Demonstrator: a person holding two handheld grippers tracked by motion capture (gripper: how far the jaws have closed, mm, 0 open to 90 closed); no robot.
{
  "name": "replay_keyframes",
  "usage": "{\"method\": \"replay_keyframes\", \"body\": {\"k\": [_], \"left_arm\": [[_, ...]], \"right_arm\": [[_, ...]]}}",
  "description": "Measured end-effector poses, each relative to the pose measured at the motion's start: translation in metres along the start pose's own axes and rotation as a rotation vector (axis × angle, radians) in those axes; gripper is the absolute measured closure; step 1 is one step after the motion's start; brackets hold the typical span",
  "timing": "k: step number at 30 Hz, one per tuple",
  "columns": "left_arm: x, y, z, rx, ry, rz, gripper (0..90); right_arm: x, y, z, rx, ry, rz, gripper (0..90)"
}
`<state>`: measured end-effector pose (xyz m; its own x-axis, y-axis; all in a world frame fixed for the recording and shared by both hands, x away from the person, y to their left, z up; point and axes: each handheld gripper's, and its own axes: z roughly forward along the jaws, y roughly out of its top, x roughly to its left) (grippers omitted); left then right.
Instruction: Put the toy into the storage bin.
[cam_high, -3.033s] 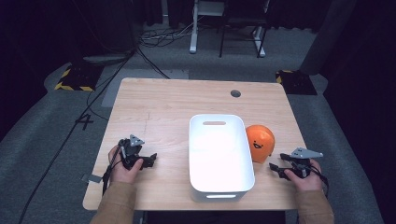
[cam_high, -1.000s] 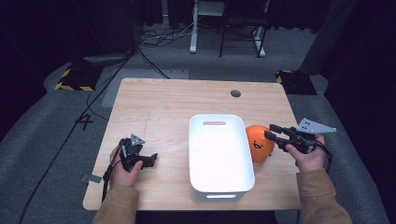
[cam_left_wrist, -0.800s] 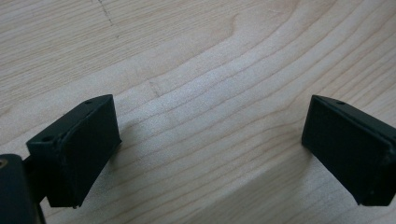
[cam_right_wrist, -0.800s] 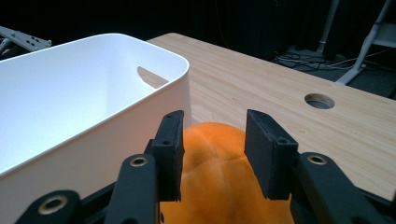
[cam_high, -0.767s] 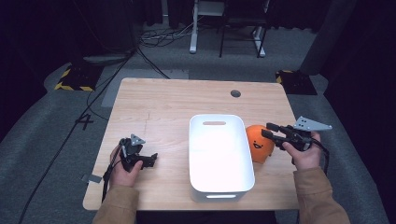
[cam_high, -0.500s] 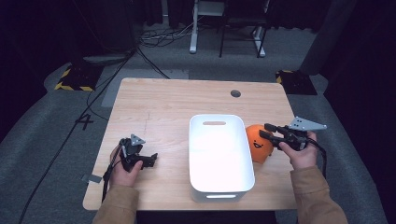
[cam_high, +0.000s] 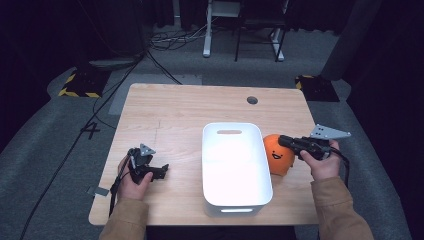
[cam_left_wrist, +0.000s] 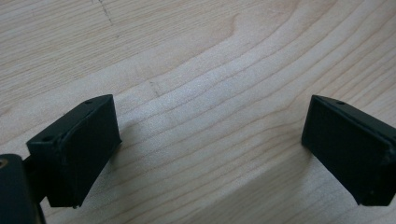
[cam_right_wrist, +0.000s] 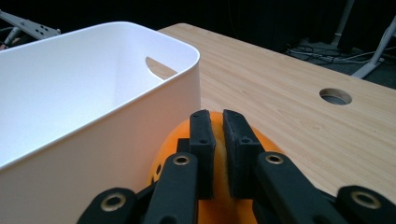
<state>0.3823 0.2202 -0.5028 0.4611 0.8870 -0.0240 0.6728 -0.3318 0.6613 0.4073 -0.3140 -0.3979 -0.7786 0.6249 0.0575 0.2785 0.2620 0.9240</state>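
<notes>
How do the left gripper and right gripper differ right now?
The left gripper has its jaws spread wide over bare table; the right gripper has its jaws nearly closed. The left sits low by the near left table edge; the right is raised over the orange ball beside the white bin. Both are hand-held with black jaws.

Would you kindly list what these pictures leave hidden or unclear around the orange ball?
- Right gripper view: the right gripper covers the orange ball; contact is unclear.
- High view: the white bin hides the ball's left edge.
- Left gripper view: the left gripper is cut off by the bottom edge.
</notes>
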Motion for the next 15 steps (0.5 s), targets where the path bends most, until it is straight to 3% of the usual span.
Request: {"method": "replay_keyframes", "body": {"k": [8,15], "left_arm": [[0.000,0.000,0.000,0.000,0.000,0.001,4.5],[0.000,0.000,0.000,0.000,0.001,0.001,4.5]], "right_arm": [[-0.005,0.009,-0.017,-0.027,0.034,-0.012,83.5],[-0.012,0.022,-0.035,-0.073,0.102,0.001,83.5]]}}
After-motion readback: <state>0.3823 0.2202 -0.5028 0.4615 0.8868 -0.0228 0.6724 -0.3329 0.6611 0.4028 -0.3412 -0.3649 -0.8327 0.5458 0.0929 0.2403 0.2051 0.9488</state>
